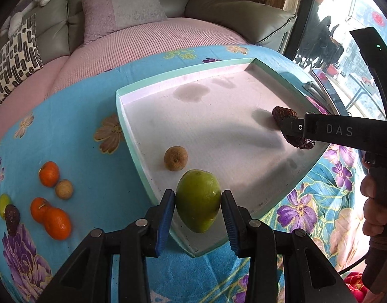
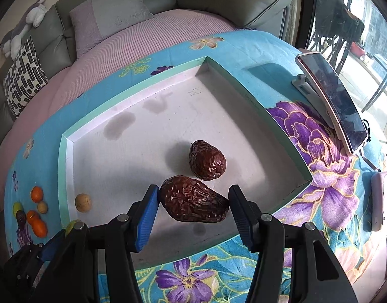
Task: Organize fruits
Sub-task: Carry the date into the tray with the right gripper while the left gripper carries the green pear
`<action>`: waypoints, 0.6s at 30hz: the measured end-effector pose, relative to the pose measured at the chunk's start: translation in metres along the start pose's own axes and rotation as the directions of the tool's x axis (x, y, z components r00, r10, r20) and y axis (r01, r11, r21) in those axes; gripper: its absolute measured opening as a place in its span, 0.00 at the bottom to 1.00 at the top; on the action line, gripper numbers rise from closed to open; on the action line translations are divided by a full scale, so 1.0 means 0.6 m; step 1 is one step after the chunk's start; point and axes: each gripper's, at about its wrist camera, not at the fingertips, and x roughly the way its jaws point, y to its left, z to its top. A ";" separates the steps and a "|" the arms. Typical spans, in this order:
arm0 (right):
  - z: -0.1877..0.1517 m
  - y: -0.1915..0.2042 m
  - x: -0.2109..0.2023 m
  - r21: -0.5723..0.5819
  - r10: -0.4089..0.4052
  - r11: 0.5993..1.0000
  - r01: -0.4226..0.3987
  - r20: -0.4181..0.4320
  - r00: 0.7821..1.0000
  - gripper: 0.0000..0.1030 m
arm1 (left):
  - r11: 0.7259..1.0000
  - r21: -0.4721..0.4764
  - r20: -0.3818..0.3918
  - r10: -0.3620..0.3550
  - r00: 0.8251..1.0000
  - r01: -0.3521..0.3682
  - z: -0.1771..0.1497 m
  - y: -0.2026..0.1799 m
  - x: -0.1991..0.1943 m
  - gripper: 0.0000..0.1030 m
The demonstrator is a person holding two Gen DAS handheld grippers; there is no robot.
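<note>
Here the green fruit (image 1: pixel 198 200) is gripped by the left claw (image 1: pixel 198 210) and a date (image 2: pixel 193 198) by the right claw (image 2: pixel 193 208), both carried over the tray (image 2: pixel 64 146) for sorting.

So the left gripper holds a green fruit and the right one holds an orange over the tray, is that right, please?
Not quite: the right gripper holds a wrinkled brown date, not an orange, as the right wrist view shows. The left gripper does hold the green fruit over the tray.

Right tongs (image 2: pixel 193 202) grip a wrinkled red date (image 2: pixel 193 199) above the near part of the white tray (image 2: pixel 67 151). Second date (image 2: pixel 207 160) lies in the tray just beyond. Tan round fruit (image 2: pixel 83 202) sits at the tray's left wall.
</note>
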 end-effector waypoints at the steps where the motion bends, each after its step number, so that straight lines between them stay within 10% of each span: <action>1: -0.001 0.001 0.005 -0.003 -0.003 1.000 0.003 -0.007 1.000 0.57 | 1.000 0.002 -0.005 0.001 1.000 -0.001 -0.001 0.000 0.003 0.39; 18: -0.007 0.008 0.034 -0.031 -0.023 0.999 0.021 -0.061 0.998 0.57 | 1.000 -0.013 -0.016 -0.017 1.000 0.016 -0.002 0.004 0.013 0.40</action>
